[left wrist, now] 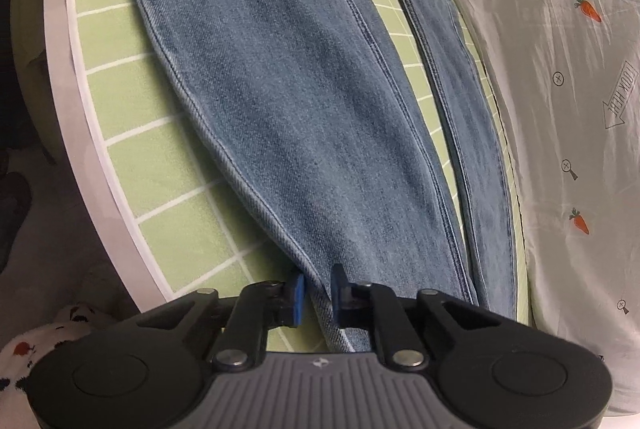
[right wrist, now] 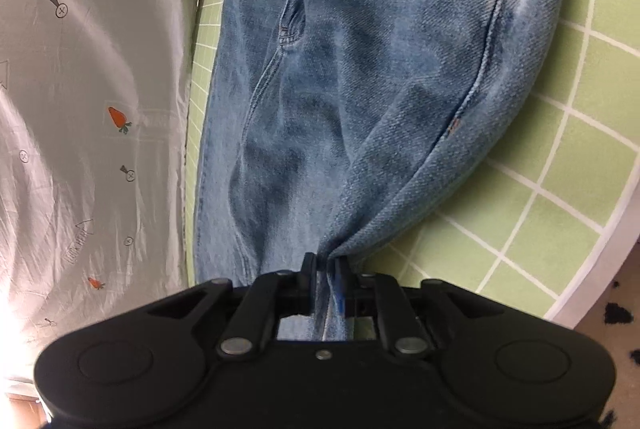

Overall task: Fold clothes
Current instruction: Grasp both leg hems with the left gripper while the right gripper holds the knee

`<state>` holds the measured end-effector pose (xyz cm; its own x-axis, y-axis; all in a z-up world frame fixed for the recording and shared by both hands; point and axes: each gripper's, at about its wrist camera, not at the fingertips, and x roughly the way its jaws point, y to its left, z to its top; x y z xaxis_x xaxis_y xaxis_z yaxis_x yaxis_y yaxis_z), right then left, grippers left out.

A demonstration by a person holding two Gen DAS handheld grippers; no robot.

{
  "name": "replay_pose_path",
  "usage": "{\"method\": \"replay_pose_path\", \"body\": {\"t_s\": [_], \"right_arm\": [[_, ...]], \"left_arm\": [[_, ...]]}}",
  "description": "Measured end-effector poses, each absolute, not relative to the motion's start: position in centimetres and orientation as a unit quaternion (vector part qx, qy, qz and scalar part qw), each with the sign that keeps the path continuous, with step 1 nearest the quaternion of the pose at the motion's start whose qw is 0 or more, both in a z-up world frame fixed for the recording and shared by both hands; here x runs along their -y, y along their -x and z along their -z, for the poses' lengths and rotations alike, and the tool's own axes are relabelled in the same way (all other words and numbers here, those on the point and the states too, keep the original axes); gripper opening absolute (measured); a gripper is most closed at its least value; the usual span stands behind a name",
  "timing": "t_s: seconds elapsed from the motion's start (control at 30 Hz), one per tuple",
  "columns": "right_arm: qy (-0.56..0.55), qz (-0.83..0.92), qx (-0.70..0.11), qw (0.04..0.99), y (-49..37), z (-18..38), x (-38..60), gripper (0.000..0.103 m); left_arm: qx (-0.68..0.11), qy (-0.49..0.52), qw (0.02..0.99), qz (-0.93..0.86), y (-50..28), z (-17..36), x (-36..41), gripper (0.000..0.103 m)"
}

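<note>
Your left gripper [left wrist: 318,287] has its jaws nearly together, pinching the near side edge of the jeans [left wrist: 288,101]. The legs run long, straight away from you, over the green checked sheet [left wrist: 132,101]. Your right gripper [right wrist: 325,275] has its jaws pinching a gathered ridge of denim, the waistband and pocket far ahead. Each hand holds the same near edge, so the fold goes across the long axis. Hard to tell how many layers each pinch holds. The white carrot-print bedding [left wrist: 568,69] borders the far side.

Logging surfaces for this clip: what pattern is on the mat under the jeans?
Light green with a white grid, clearest in the right wrist view beside the jeans.
</note>
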<state>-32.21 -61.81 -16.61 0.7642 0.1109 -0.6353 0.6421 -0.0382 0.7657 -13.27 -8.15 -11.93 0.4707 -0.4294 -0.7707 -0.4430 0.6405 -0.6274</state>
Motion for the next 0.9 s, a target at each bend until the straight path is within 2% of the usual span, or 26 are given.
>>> {"method": "replay_pose_path", "body": {"t_s": [0.03,0.1,0.2,0.27,0.4,0.47,0.77,0.9], "right_arm": [[-0.685,0.214,-0.278,0.639,32.1,16.6,61.9,0.03],[-0.681,0.226,-0.285,0.636,31.4,16.8,62.0,0.041],[-0.675,0.246,-0.298,0.628,32.4,17.1,62.1,0.048],[-0.67,0.263,-0.303,0.625,33.7,17.2,62.2,0.057],[-0.657,0.296,-0.281,0.634,34.8,16.6,62.3,0.067],[-0.646,0.314,-0.263,0.644,35.2,16.2,62.4,0.077],[-0.611,0.352,-0.201,0.68,36.4,15.8,62.9,0.085],[-0.608,0.356,-0.188,0.684,35.9,15.5,63.4,0.088]], "left_arm": [[-0.515,0.424,0.745,-0.005,13.2,12.0,8.1,0.007],[-0.516,0.422,0.745,-0.005,13.1,12.1,8.0,0.004],[-0.514,0.428,0.744,-0.005,12.8,12.1,7.7,0.003],[-0.511,0.431,0.744,-0.008,12.6,12.1,7.4,0.003],[-0.503,0.423,0.754,-0.002,12.2,11.4,7.2,0.003],[-0.499,0.419,0.759,0.005,12.2,11.0,7.1,0.003],[-0.451,0.453,0.767,0.06,12.4,8.6,6.3,0.003],[-0.459,0.457,0.76,0.053,12.3,9.4,6.2,0.003]]}}
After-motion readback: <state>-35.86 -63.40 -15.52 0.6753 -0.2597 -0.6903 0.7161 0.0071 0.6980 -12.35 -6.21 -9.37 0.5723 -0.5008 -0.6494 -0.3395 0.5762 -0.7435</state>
